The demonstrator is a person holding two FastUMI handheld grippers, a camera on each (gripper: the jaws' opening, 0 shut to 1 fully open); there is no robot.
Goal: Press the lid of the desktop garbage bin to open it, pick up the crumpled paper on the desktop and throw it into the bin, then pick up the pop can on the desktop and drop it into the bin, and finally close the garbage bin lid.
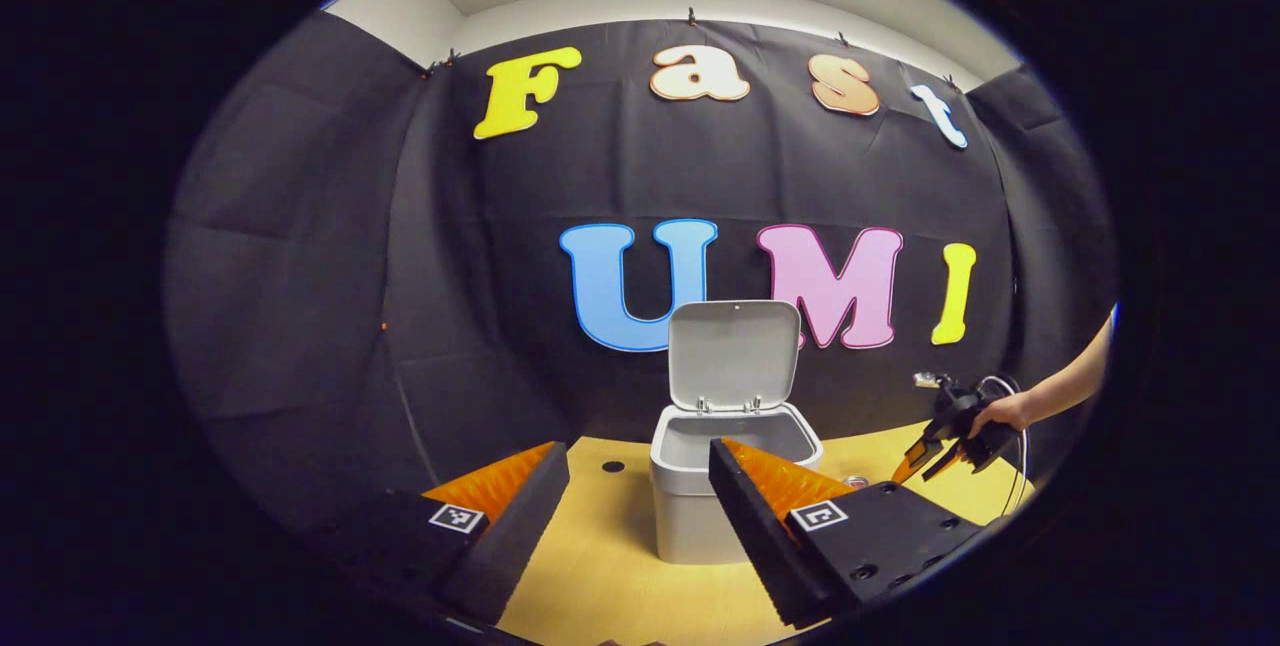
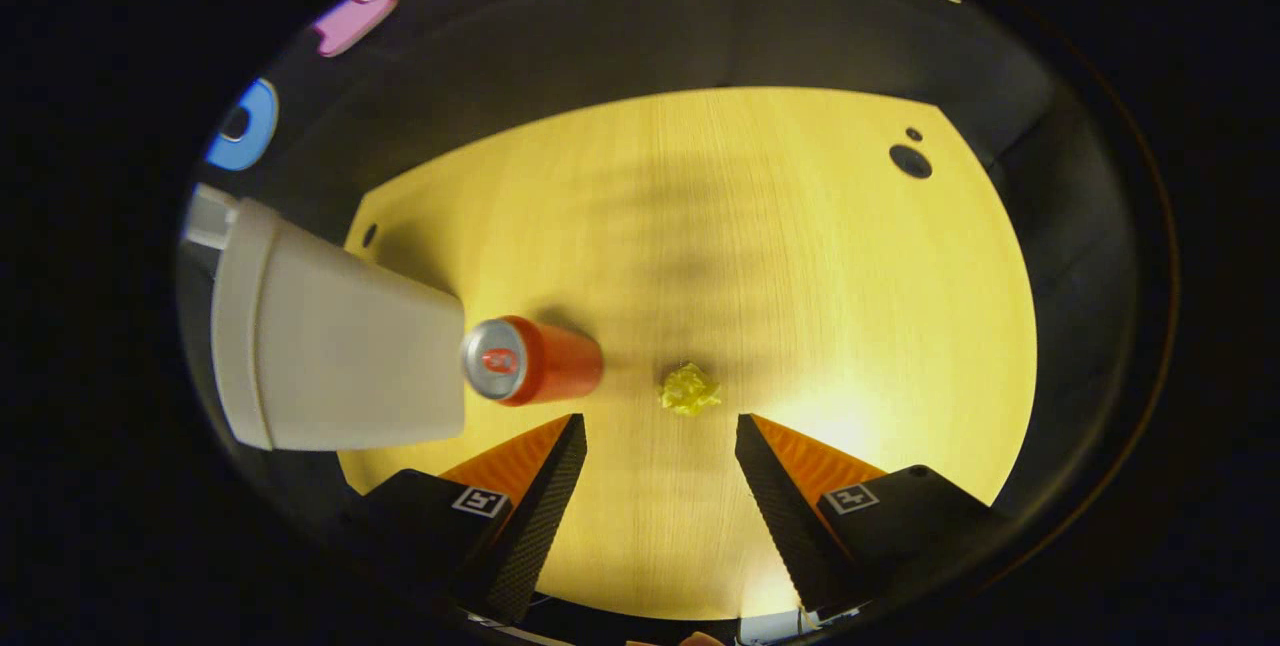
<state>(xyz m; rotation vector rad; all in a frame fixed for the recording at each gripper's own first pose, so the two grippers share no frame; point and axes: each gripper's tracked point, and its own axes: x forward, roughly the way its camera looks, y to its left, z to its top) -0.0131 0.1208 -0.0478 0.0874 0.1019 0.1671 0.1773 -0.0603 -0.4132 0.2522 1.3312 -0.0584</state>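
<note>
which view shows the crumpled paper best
The right gripper view: the crumpled paper lies in plain sight on the table, just ahead of the open right gripper, beside the pop can. The left gripper view faces the bin instead.

the small grey plastic garbage bin (image 1: 700, 486) stands on the yellow wooden desktop with its hinged lid (image 1: 733, 354) raised upright. an upright red aluminium pop can (image 2: 535, 362) stands just beside the bin's wall. a crumpled yellow paper ball (image 2: 689, 388) lies near the can, apart from it.
</note>
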